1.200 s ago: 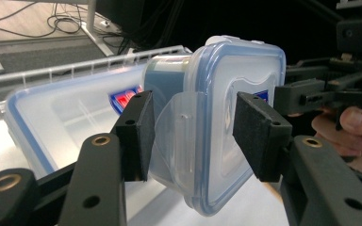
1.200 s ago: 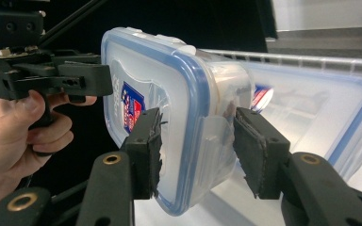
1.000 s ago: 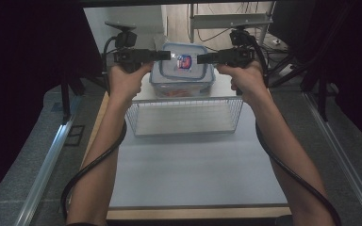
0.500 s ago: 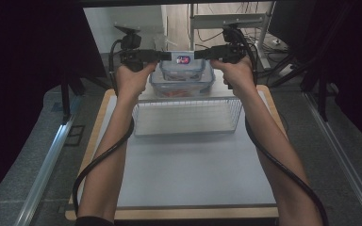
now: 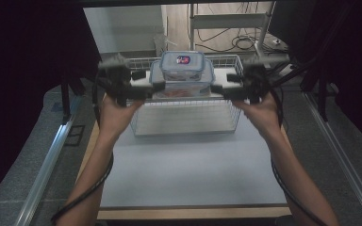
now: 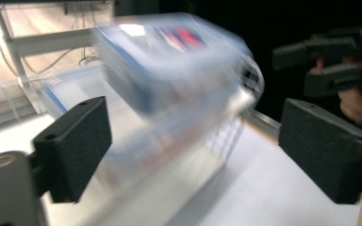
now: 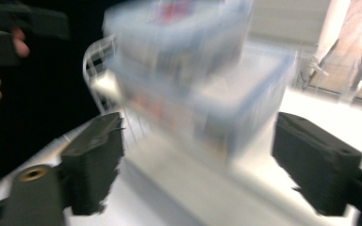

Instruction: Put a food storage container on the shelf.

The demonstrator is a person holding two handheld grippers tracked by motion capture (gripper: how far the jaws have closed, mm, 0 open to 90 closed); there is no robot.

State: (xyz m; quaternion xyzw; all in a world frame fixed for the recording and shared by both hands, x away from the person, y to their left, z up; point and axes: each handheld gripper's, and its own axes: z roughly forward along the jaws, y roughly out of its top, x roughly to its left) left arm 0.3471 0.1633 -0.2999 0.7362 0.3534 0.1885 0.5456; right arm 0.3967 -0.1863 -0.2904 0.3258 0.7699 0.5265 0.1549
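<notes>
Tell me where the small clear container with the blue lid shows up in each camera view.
High view: small container top centre, stacked on a larger container in the wire basket.
Left gripper view: blurred, upper centre.
Right gripper view: blurred, top centre.
Shared landmark: the wire basket, also at and.

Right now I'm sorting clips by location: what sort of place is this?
Probably a lab or workshop recording station: a plain white table, dark curtains at both sides, and loose cables on the floor by a metal shelf frame.
</notes>
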